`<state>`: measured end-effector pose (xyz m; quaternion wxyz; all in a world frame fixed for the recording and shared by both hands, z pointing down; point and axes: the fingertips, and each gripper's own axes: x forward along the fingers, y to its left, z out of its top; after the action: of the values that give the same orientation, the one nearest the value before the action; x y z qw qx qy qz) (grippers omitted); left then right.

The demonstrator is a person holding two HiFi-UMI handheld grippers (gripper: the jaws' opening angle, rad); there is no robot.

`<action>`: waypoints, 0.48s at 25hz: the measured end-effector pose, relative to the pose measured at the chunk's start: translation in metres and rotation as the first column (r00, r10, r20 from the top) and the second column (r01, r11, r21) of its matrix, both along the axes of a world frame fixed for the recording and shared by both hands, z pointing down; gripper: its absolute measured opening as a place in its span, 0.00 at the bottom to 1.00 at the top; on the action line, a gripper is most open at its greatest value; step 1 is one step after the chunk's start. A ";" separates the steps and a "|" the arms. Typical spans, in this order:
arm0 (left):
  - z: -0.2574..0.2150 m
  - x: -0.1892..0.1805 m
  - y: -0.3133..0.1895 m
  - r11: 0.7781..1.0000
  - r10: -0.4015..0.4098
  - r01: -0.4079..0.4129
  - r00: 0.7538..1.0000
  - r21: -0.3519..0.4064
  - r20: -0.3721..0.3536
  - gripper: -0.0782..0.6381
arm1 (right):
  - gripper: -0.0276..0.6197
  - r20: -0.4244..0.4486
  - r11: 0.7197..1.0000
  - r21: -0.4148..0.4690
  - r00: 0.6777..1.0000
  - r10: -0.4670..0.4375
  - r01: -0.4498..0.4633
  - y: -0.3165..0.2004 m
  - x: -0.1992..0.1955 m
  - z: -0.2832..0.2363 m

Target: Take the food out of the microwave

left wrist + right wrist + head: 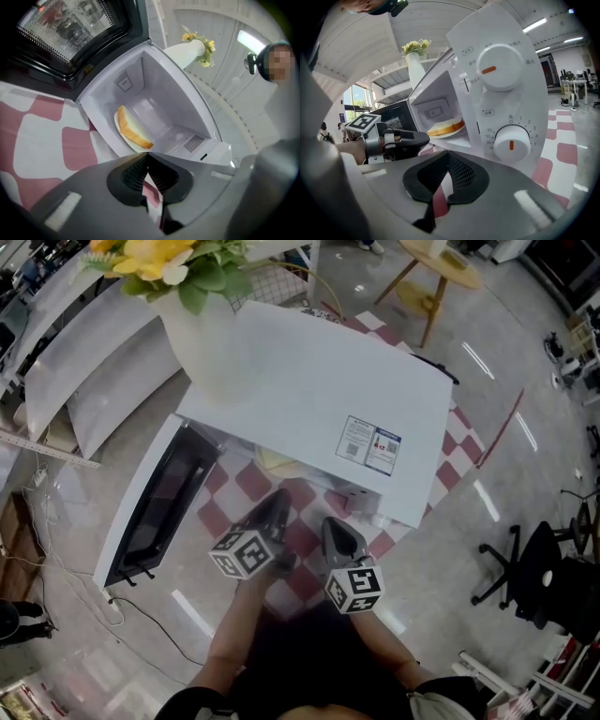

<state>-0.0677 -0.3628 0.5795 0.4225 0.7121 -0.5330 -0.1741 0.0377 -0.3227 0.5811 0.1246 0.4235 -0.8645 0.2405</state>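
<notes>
The white microwave stands on a red-and-white checked cloth, its black-glass door swung open to the left. Inside the cavity a slice of bread lies on a white plate; the right gripper view shows the bread too. My left gripper hovers in front of the opening, shut with nothing in it. My right gripper is beside it, in front of the control panel with its two knobs, and is also shut and empty. The left gripper also appears in the right gripper view.
A white vase of yellow flowers stands on top of the microwave. A black office chair is on the floor at the right, a wooden stool beyond the microwave. Cables trail on the floor at the left.
</notes>
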 end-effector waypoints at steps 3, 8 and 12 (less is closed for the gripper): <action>0.006 -0.003 -0.006 0.999 -0.020 0.018 0.998 -0.029 -0.064 0.12 | 0.04 -0.007 1.000 -0.006 1.000 0.002 -0.002 -0.002 0.000 0.003; 0.013 -0.002 -0.014 0.998 -0.052 0.039 0.966 -0.058 -0.253 0.12 | 0.04 -0.017 1.000 -0.013 1.000 0.011 -0.011 -0.005 0.002 0.006; 0.017 -0.006 -0.019 0.995 -0.082 0.062 0.944 -0.072 -0.319 0.12 | 0.04 -0.025 1.000 -0.019 1.000 0.019 -0.020 -0.009 0.002 0.008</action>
<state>-0.0734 -0.3816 0.5964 0.5184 0.6411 -0.4879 -0.2867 0.0396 -0.3319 0.5893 0.1368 0.4336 -0.8564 0.2448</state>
